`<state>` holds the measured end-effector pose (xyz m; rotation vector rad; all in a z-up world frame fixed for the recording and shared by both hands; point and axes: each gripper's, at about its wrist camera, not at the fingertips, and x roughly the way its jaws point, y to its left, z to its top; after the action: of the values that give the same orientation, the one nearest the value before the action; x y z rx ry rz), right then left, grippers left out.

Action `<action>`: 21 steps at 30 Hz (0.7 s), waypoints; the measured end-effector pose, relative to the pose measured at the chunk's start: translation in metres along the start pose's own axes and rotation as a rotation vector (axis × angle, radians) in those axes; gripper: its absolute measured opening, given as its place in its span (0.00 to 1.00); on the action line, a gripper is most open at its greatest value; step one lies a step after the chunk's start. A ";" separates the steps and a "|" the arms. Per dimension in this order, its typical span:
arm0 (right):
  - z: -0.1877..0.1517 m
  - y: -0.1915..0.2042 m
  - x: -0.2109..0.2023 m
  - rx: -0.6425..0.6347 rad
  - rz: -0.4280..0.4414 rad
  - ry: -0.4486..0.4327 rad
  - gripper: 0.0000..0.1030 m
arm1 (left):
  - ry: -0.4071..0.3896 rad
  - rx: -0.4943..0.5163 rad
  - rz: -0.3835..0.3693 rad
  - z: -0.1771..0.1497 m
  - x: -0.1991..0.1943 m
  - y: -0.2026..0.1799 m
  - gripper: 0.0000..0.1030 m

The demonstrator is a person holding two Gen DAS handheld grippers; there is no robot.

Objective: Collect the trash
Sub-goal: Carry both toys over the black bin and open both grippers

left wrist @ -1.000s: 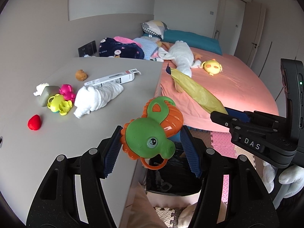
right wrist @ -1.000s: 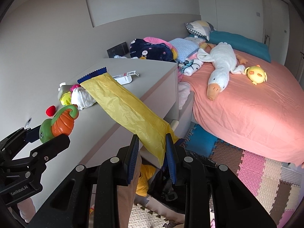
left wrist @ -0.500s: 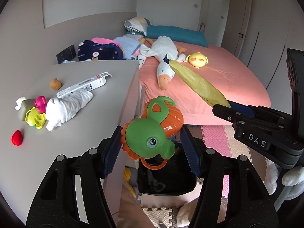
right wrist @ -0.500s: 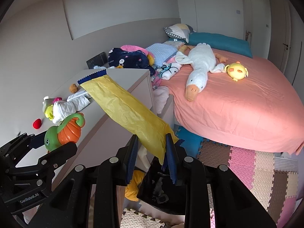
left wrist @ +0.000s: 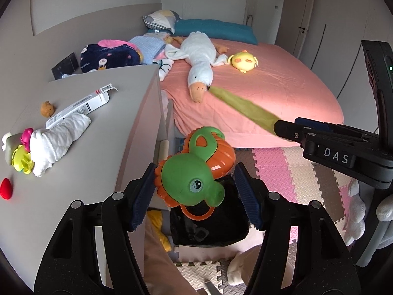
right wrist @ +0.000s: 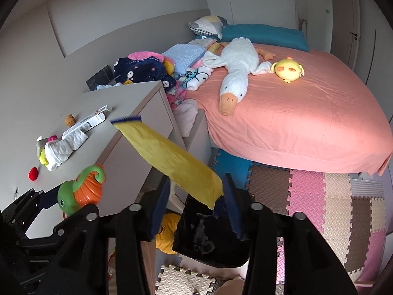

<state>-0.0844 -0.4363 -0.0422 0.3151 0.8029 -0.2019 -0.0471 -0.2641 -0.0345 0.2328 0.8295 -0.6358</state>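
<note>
Below both grippers sits a black bin [left wrist: 208,223] on the foam floor mats [right wrist: 319,196], beside the grey cabinet [left wrist: 98,147]. Directly above it, the left gripper [left wrist: 195,191] has the green and orange toy [left wrist: 194,172] between its blue pads; the jaws are opening, and a gap shows on the right side, while on the left the toy looks to be just touching the pad, though the angle makes that hard to judge. Likewise the right gripper [right wrist: 196,206] is opening, with the long yellow wrapper [right wrist: 169,157] between its jaws, its lower end near the right pad and over the bin's mouth; the grip appears released. On the cabinet top lie a white box [left wrist: 81,107], a rolled white cloth [left wrist: 59,137], a red piece [left wrist: 6,188] and small toys. A plush goose [right wrist: 235,73] rests on the pink bed [right wrist: 307,113].
</note>
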 end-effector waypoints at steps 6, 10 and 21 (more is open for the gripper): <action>0.005 -0.018 -0.005 0.077 -0.022 -0.046 0.72 | -0.018 -0.024 0.051 0.002 0.008 0.006 0.94; 0.004 -0.022 -0.006 0.093 -0.012 -0.055 0.72 | -0.008 -0.052 0.035 0.003 0.011 0.012 0.94; 0.003 0.004 0.004 0.047 0.026 -0.055 0.72 | -0.015 -0.077 0.059 0.000 0.003 0.030 0.94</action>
<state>-0.0778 -0.4339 -0.0425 0.3625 0.7400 -0.2044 -0.0276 -0.2419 -0.0386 0.1822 0.8281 -0.5485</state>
